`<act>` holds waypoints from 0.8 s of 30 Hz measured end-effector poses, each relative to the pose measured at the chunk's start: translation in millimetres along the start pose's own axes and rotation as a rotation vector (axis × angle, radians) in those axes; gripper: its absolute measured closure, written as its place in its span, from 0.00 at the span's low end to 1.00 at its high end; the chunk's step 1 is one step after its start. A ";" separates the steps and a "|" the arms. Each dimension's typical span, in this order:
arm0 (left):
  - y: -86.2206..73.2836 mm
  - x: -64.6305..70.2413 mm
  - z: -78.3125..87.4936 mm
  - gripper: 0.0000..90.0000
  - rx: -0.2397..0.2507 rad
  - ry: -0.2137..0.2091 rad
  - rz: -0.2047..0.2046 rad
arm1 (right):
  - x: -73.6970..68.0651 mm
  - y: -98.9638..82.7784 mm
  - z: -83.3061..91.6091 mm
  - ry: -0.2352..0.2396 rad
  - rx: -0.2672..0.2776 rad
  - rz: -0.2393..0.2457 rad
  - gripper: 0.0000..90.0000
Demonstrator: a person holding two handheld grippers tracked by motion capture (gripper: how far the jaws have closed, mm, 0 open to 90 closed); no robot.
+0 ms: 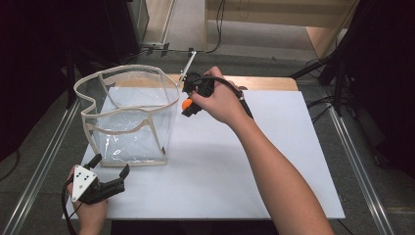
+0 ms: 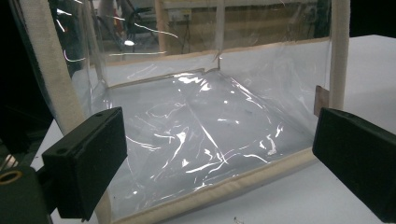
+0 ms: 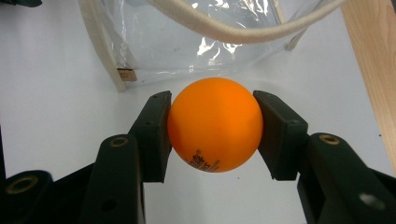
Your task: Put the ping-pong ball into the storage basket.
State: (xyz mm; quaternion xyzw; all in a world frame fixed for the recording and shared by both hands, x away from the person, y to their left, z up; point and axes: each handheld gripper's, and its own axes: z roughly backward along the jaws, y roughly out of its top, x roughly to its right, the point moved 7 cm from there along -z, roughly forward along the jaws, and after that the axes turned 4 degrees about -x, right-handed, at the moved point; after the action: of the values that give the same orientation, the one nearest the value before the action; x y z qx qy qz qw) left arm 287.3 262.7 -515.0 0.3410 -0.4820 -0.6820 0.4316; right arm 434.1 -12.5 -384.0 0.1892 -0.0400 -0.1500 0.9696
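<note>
Orange ball [image 1: 187, 104] sits clamped in the right gripper [image 1: 188, 106] just beside the clear bag's [image 1: 128, 117] rim. Left gripper [image 2: 219, 158] stands open before the bag's bottom edge. Right gripper view: both pads press the ball above bare white table [image 3: 56, 93].

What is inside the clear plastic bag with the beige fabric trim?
Nothing lies inside the clear plastic bag with beige fabric trim: through its walls only its crinkled transparent bottom shows. Glare hides small patches.
</note>
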 end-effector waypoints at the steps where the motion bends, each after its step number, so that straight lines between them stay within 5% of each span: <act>1: 0.0 0.0 0.0 0.04 0.000 0.000 0.000 | 0.3 0.9 1.4 -0.003 0.000 0.002 0.53; 24: 0.0 -0.1 0.3 0.04 -0.001 -0.008 0.002 | 2.3 14.7 24.9 -0.012 0.012 0.024 0.53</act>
State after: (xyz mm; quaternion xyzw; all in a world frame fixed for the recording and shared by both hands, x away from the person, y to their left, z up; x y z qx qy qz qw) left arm 287.1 262.9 -514.9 0.3376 -0.4836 -0.6833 0.4304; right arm 437.1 -9.0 -355.4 0.1935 -0.0492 -0.1391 0.9700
